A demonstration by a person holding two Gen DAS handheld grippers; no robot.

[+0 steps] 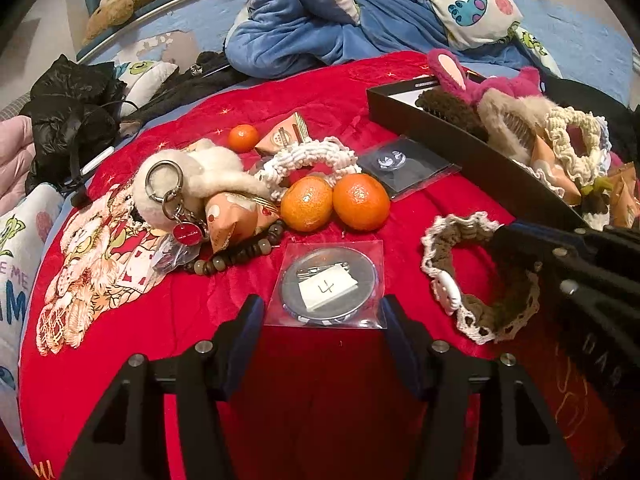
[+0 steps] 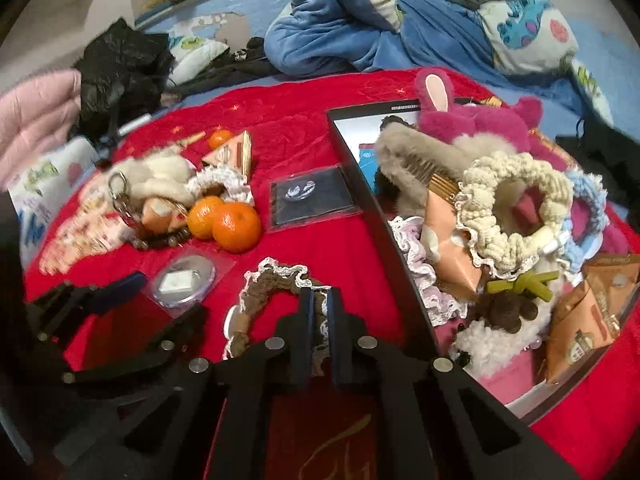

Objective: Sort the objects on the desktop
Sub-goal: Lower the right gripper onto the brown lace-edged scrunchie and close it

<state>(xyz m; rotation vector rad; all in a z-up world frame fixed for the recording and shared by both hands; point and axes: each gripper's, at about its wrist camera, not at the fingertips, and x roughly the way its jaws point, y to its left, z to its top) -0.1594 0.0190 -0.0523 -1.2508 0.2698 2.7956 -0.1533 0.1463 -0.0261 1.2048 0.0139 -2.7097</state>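
Ahead of my left gripper [image 1: 322, 312] the bagged badge [image 1: 326, 284] fills the gap between its fingers; bare red cloth [image 1: 224, 292] lies open to its left; beyond, two oranges [image 1: 334, 202] and the bead string [image 1: 240, 250] close the way, with the fluffy keychain [image 1: 180, 184] crowding behind; on my right the black box [image 2: 384, 216] walls off that side, packed full; between box and oranges a red lane runs to the flat black packet [image 2: 314, 200].
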